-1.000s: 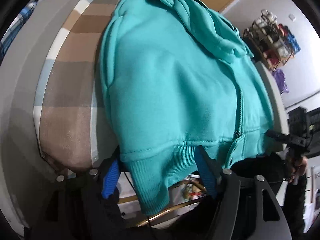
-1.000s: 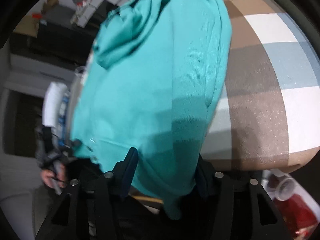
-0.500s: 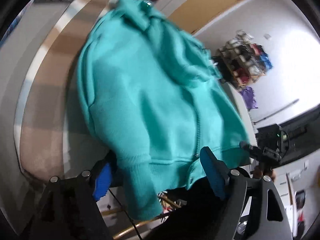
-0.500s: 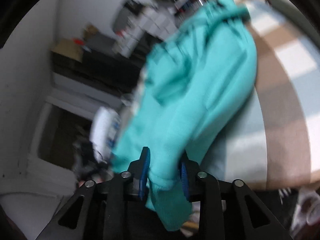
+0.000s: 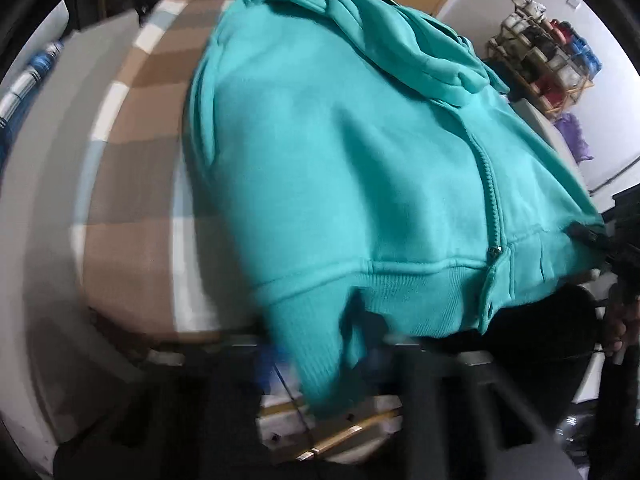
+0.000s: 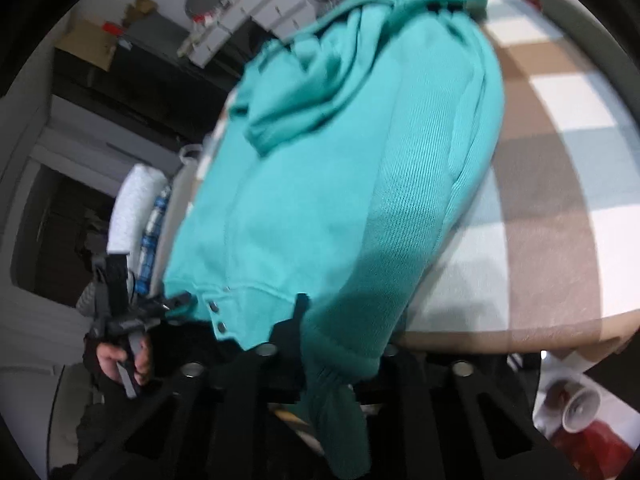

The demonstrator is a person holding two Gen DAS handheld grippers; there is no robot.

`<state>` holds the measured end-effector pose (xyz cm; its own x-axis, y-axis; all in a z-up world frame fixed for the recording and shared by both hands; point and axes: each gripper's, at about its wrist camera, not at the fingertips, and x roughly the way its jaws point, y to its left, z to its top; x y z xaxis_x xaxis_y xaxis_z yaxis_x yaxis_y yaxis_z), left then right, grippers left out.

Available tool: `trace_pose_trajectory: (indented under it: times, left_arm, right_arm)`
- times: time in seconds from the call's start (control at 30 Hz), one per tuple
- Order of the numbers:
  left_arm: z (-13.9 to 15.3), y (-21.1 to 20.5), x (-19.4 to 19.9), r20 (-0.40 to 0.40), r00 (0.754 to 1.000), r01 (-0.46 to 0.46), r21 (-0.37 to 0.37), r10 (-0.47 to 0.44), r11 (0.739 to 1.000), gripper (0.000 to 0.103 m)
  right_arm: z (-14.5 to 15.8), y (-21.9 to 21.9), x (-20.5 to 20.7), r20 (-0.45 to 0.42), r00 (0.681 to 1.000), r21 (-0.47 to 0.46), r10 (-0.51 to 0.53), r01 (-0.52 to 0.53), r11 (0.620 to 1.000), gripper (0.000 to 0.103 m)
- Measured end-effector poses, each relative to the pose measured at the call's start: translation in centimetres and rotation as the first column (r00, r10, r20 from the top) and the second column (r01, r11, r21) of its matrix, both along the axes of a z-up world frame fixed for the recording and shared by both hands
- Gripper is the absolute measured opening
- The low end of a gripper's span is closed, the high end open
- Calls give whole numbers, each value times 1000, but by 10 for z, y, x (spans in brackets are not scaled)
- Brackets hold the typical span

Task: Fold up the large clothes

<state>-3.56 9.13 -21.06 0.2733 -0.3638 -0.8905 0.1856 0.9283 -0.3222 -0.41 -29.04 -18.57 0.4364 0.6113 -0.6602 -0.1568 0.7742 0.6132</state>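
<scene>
Left gripper (image 5: pixel 320 356) first: its jaws have just been closing, and they now pinch the ribbed hem of the teal hoodie (image 5: pixel 360 168) at its near corner, though that view is smeared and the pads barely show. From the right wrist view the same tool appears out at the hoodie's far hem corner, a hand (image 6: pixel 120 356) wrapped round its handle below the table edge.

Right gripper (image 6: pixel 344 344) now: jaws also just closing, pressed together on the cuff and hem fabric, with a fold of teal cloth hanging down between the black fingers (image 6: pixel 294 320). It tilts down at the table's near edge.

The hoodie lies spread on a checked tablecloth (image 5: pixel 132 168) of brown, white and pale blue squares, hood bunched at the far end, zipper (image 5: pixel 490 184) running to the near hem, which hangs over the edge.

Containers: a wooden rack (image 5: pixel 544 64) against the far wall carries what look like shoes, too small to be sure. Stacked grey boxes (image 6: pixel 260 16) sit behind the table in the right wrist view; their contents are hidden. A white cup (image 6: pixel 580 408) lies tipped on the floor beside something red, and I cannot tell what is in it.
</scene>
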Motion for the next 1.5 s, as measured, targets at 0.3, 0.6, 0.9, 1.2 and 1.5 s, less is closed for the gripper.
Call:
trace_pose_trajectory:
  times: [0.3,0.6,0.9,1.2,1.5]
  left_arm:
    - [3,12,-35,-17,1000,21,-115,-23,993,4]
    - [36,-3,-54,39,993,120,-224,-114,967,4]
    - [98,-15,77,69,991,134,-337,-118,932,4]
    - [113,6,235,-16,998,-68,-355,66,932,4]
    - [51,5,281,-121,980,-191,-336,159,922,8]
  right_arm:
    - [8,-19,-41,90,988,47,-123,119,992,7]
    - [13,-47,-82,68,984,150,-166,154,977,7]
    - [87,-63,-3,180,966,268,-188,135,954,7]
    - [137,-53,212,-25,976,187,-218,219,958,7]
    - [41,-67,352,-309,901,120,-305,355,927,16]
